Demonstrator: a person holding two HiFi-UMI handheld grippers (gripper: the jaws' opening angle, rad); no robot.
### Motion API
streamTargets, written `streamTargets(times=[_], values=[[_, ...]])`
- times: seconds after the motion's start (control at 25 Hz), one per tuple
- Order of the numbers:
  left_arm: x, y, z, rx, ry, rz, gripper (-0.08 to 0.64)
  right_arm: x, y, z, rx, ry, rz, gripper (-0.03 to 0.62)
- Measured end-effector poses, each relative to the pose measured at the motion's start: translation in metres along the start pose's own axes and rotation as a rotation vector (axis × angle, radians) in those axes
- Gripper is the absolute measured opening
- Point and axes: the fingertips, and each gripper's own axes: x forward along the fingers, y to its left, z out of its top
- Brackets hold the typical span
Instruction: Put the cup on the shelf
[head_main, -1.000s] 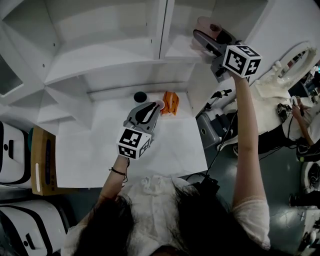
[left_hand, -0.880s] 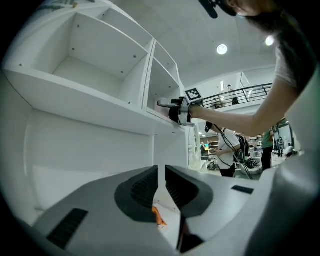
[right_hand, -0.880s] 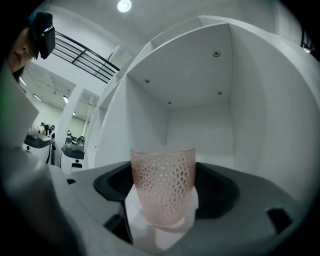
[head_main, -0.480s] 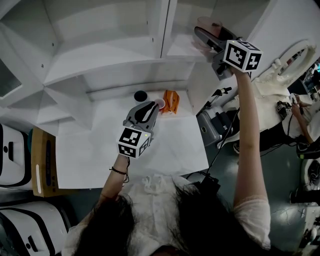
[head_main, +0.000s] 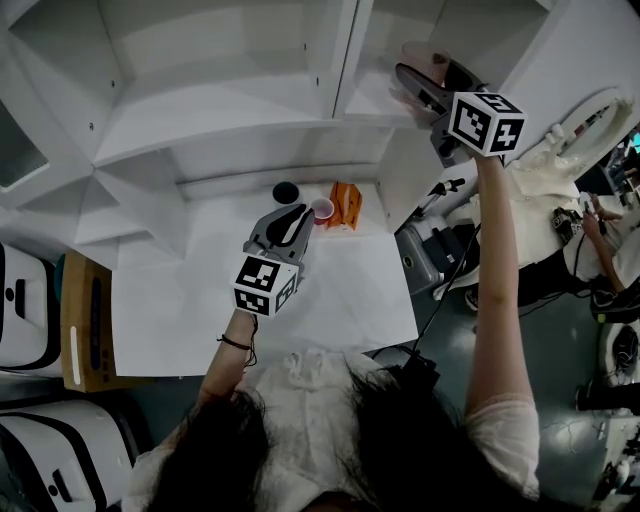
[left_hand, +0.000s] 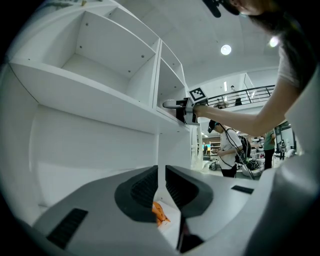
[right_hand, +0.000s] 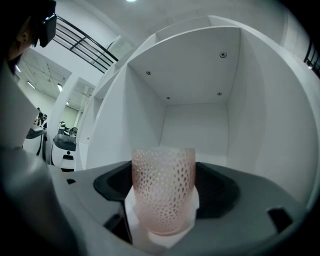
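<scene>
R gripper (right_hand: 164, 194) clamps dotted pink cup (right_hand: 163, 180) upright, axis vertical, mouth up, facing shelf (right_hand: 197, 125) bay. L gripper (left_hand: 161, 188) near-closed, empty.

1 orange packet (head_main: 343, 205) is noted on the white table (head_main: 330, 300), with 1 black round item (head_main: 285, 192) near it. 1 cardboard box (head_main: 85, 320) is seen beside the table's left edge.

No legible txt — none

cup (right_hand: 163, 187): pink, dimpled, upright; shelf (right_hand: 200, 125): white, open compartment
</scene>
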Motion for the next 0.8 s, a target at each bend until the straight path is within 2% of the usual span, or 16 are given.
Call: streamTargets(times=[0.16, 0.6, 0.8], values=[[-0.003, 0.005, -0.003, -0.005, 0.005, 0.007, 0.058, -0.004, -0.003, -0.004, 0.02, 0.02, -0.019, 0.347], [-0.013, 0.021, -0.006, -0.019, 0.008, 0.03, 0.058, -0.01, -0.004, -0.014, -0.069, 0.056, -0.114, 0.359], [-0.019, 0.031, -0.009, -0.025, 0.01, 0.045, 0.058, -0.015, -0.007, -0.016, -0.066, 0.065, -0.162, 0.36]])
